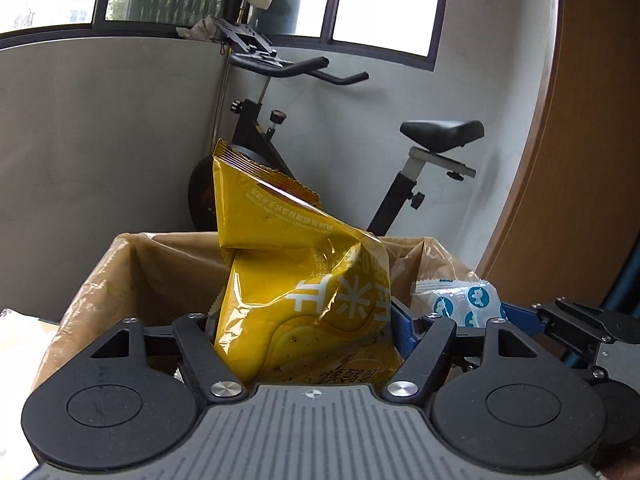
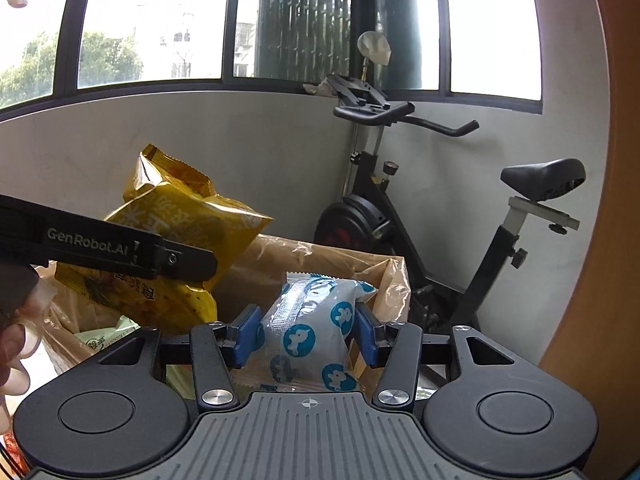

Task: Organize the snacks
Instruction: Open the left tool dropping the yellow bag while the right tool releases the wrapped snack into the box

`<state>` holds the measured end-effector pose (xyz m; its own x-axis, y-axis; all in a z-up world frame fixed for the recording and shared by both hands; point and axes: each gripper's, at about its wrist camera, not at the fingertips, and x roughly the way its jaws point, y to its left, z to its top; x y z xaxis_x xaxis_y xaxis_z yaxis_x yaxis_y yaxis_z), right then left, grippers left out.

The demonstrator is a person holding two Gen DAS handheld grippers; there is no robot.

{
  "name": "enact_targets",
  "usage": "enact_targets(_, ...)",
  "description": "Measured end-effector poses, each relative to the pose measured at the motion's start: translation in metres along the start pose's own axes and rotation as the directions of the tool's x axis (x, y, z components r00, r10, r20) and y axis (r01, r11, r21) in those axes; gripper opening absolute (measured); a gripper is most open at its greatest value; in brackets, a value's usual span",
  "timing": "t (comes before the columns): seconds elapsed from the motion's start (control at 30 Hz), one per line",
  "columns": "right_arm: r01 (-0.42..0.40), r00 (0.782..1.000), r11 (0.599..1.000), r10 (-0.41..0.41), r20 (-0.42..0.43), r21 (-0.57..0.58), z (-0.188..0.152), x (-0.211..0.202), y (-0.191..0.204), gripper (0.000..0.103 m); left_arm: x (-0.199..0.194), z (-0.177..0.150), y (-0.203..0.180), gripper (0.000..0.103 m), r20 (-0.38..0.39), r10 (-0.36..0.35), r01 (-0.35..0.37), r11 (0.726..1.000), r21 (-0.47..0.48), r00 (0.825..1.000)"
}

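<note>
Gripping one crinkled yellow foil snack bag (image 1: pixel 304 280) at lower centre, the left hand-held gripper (image 1: pixel 308 332) holds it upright; the right hand-held gripper (image 2: pixel 306 338) clamps one small white packet printed with blue circles (image 2: pixel 312 340). Behind both gapes one plastic-lined cardboard box (image 1: pixel 132 264), then one black exercise bike (image 2: pixel 460 248) by the wall.

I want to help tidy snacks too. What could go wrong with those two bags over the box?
The big yellow bag leans crumpled in the left tool; it might slip or tip outside the lined box. The white-and-blue packet in the right tool sits close beside it, so the tools could bump.
</note>
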<state>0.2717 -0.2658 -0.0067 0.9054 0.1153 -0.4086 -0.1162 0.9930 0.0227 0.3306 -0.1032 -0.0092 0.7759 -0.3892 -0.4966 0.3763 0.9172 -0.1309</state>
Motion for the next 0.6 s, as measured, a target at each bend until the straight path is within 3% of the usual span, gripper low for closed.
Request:
enact_targets(0.07,0.002,1.000,1.000,-0.002,0.007,-0.002,-0.001,0.000,0.001,0.050,0.007,0.002,0.002,0.089,-0.026,-0.031,0.031,1.000,-0.004,0.999)
enact_targets(0.13,-0.001,1.000,1.000,0.001,0.011,0.003,-0.001,-0.001,0.001,0.058,0.006,0.001,0.004,0.092,-0.025,-0.050,0.049,0.999,-0.009,0.998)
enact_targets(0.33,-0.021,1.000,1.000,0.021,0.016,0.012,0.001,-0.012,0.003,0.058,-0.013,-0.008,0.021,0.092,0.000,-0.035,0.035,0.999,-0.007,0.999)
enact_targets(0.6,-0.030,0.999,0.999,0.031,-0.014,0.046,-0.001,-0.039,0.012,0.059,-0.072,-0.010,0.044,0.092,0.047,0.025,-0.024,0.999,-0.026,0.999)
